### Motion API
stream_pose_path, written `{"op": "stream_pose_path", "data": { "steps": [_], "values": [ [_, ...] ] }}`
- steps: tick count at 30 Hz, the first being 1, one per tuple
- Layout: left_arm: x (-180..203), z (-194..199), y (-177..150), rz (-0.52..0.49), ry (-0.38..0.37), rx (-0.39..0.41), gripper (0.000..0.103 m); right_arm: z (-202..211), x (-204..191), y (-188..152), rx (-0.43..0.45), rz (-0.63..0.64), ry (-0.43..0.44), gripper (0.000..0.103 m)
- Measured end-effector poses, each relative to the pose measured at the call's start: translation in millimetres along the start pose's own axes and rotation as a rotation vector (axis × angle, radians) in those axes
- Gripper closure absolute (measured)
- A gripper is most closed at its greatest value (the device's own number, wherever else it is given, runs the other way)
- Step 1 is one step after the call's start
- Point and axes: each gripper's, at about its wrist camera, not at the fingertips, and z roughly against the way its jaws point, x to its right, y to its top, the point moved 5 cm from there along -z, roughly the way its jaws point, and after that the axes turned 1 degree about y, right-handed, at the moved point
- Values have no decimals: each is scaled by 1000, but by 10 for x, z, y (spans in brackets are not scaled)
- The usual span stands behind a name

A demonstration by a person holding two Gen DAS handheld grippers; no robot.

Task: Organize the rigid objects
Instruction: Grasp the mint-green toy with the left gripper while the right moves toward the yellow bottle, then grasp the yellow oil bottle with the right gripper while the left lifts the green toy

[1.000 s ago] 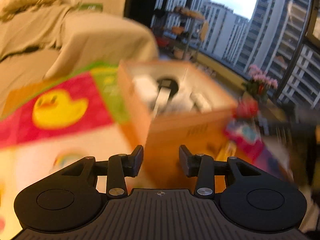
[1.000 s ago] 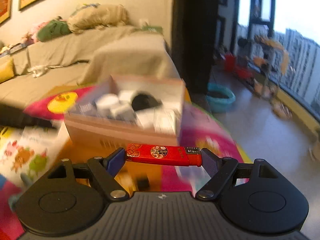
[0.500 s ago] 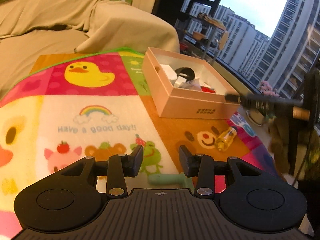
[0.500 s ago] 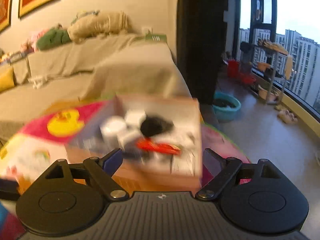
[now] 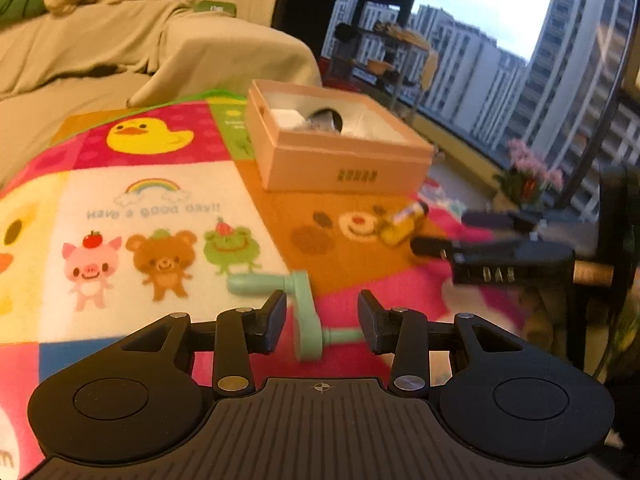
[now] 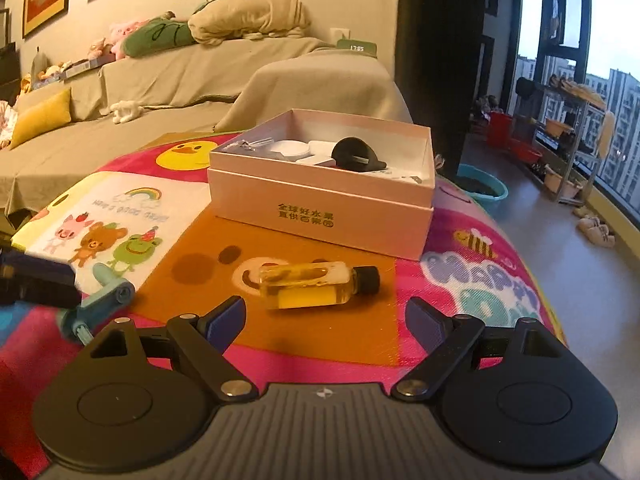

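Observation:
A pink cardboard box (image 5: 304, 162) (image 6: 360, 194) stands open on the cartoon play mat (image 5: 152, 216), holding a black rounded piece (image 6: 354, 155) and white items. A mint-green crank handle (image 5: 306, 316) (image 6: 105, 300) lies on the mat between the fingers of my left gripper (image 5: 322, 320), which is open and not pressing on it. A small bottle of yellow oil (image 6: 316, 285) (image 5: 402, 224) lies on its side just ahead of my right gripper (image 6: 326, 320), open wide with nothing in it. Each gripper shows blurred at the edge of the other's view.
A beige covered sofa (image 6: 200, 76) with cushions runs behind the mat. To the right the mat ends above grey floor with a blue basin (image 6: 482, 188), slippers (image 6: 596, 230) and a shelf rack (image 6: 560, 136) by the windows. Pink flowers (image 5: 528, 168) stand right.
My right gripper let go of the red lighter over the box, opened wider and drew back down to the bottle. My left gripper pulled back from the box to the green crank.

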Motion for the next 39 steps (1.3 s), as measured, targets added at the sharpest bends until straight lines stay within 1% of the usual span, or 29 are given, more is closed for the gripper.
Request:
{"op": "stream_pose_path", "data": {
  "steps": [2,5,8,13,15,18,21,23,24,26,27,28,29,30,31,32,33,35,38,39],
  "values": [
    [23,-35,-63,-6,19,-12,60,-41,-10,-10,-4,-8,-6,15],
    [22,-112,-84,7,21,-17,60,-135,-17,-49,-30,-9,-19,16],
    [1,-236,-27,-1,47,-6,60,-141,18,-68,-34,-30,-9,15],
    [-37,-433,48,-45,84,-2,60,-222,48,-103,-81,-59,-5,15],
    [-49,-452,56,-61,77,4,60,-231,38,-109,-86,-55,-6,14],
    [-98,-483,94,-50,51,1,60,-231,22,-95,-87,-46,-8,14],
    [-106,-549,140,-66,30,-3,59,-281,29,-30,-92,-35,0,14],
    [-83,-581,159,-86,19,-12,56,-342,51,45,-82,-20,-25,12],
    [-65,-589,162,-99,17,-18,54,-382,57,88,-79,-18,-31,12],
    [-33,-584,147,-124,27,-27,55,-435,53,142,-75,-21,-28,12],
    [-20,-573,132,-134,41,-27,58,-457,36,162,-73,-19,-17,13],
    [-5,-560,116,-146,67,-23,66,-465,18,173,-70,-15,-6,15],
    [2,-542,106,-153,85,-17,71,-469,-3,179,-67,-7,3,22],
    [4,-519,88,-150,91,-8,81,-468,-24,184,-65,5,-4,32],
    [2,-495,70,-144,83,-2,82,-457,-49,188,-67,16,7,54],
    [-3,-475,56,-141,72,3,83,-433,-68,191,-75,15,29,64],
    [-6,-450,38,-140,59,7,83,-400,-85,194,-83,9,43,69],
    [3,-410,0,-143,40,9,83,-271,-108,204,-51,15,47,69],
    [18,-374,-38,-153,38,0,83,-117,-143,201,-12,66,48,67],
    [21,-365,-46,-155,39,-3,83,-81,-151,184,-2,87,50,55]
  ]
}}
